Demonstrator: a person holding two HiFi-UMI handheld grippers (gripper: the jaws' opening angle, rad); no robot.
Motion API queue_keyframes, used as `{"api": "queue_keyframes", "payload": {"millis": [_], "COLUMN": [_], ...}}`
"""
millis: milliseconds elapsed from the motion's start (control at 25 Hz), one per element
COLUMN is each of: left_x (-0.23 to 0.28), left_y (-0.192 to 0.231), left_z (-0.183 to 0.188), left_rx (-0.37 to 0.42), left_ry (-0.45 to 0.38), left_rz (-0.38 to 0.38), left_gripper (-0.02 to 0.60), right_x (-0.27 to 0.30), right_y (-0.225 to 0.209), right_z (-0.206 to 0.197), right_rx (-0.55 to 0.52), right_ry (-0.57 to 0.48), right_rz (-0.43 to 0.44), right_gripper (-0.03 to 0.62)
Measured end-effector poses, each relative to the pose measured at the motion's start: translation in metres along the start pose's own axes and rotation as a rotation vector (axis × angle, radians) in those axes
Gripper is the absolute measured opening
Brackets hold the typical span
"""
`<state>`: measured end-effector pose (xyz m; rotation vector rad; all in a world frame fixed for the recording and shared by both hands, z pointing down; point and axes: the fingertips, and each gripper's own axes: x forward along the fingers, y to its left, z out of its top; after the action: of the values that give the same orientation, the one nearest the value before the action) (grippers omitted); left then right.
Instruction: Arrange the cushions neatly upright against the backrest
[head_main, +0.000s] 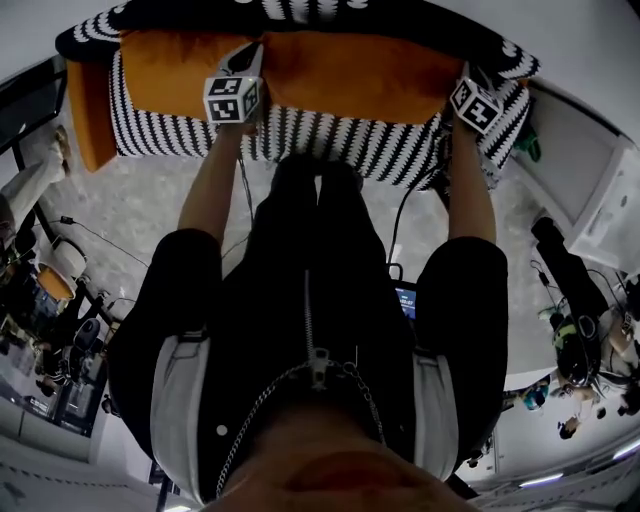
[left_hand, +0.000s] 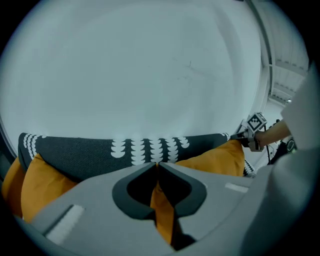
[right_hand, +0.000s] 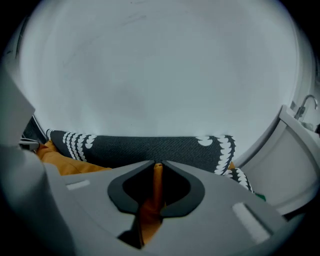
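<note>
A sofa with a black-and-white patterned cover (head_main: 330, 135) runs across the top of the head view. A long orange cushion (head_main: 365, 75) lies along its backrest (left_hand: 85, 152). My left gripper (head_main: 250, 55) is at that cushion's left end, and in the left gripper view its jaws (left_hand: 157, 165) are shut on a fold of the orange fabric (left_hand: 161, 210). My right gripper (head_main: 466, 78) is at the right end, jaws (right_hand: 158, 165) shut on orange fabric (right_hand: 150, 210). A second orange cushion (head_main: 180, 65) lies to the left. A third (head_main: 90, 110) leans at the left armrest.
A white cabinet (head_main: 590, 190) stands close to the sofa's right end and also shows in the right gripper view (right_hand: 295, 165). Cables and clutter (head_main: 50, 300) lie on the floor at the left. The person's legs (head_main: 310, 230) stand right in front of the sofa. A white wall rises behind the backrest.
</note>
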<state>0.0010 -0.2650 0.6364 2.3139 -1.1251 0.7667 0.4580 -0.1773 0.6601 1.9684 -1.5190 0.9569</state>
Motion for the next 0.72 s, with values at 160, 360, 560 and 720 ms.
{"api": "queue_keyframes", "payload": {"millis": [160,360,560,720], "left_x": [0.018,0.043,0.048,0.045], "left_y": [-0.005,-0.007,-0.008,-0.004], "left_z": [0.024,0.051,0.057,0.059], "left_rx": [-0.005,-0.001,0.015,0.006], "left_ry": [-0.032,-0.064,-0.072,-0.075], "left_rz": [-0.012,-0.013,-0.005,0.001], "left_gripper": [0.026,0.025,0.025,0.025], "right_x": [-0.003,0.001,0.005,0.005], "right_y": [-0.012,-0.028,-0.036,-0.036], "right_z": [0.021,0.035,0.036,0.042], "right_rx": [-0.026,-0.04,-0.045,0.002], "right_ry": [-0.041,-0.058,-0.073,-0.081], "right_rz": [-0.019,-0.027,-0.032,-0.033], "right_gripper": [0.038,0.04,0.04,0.04]}}
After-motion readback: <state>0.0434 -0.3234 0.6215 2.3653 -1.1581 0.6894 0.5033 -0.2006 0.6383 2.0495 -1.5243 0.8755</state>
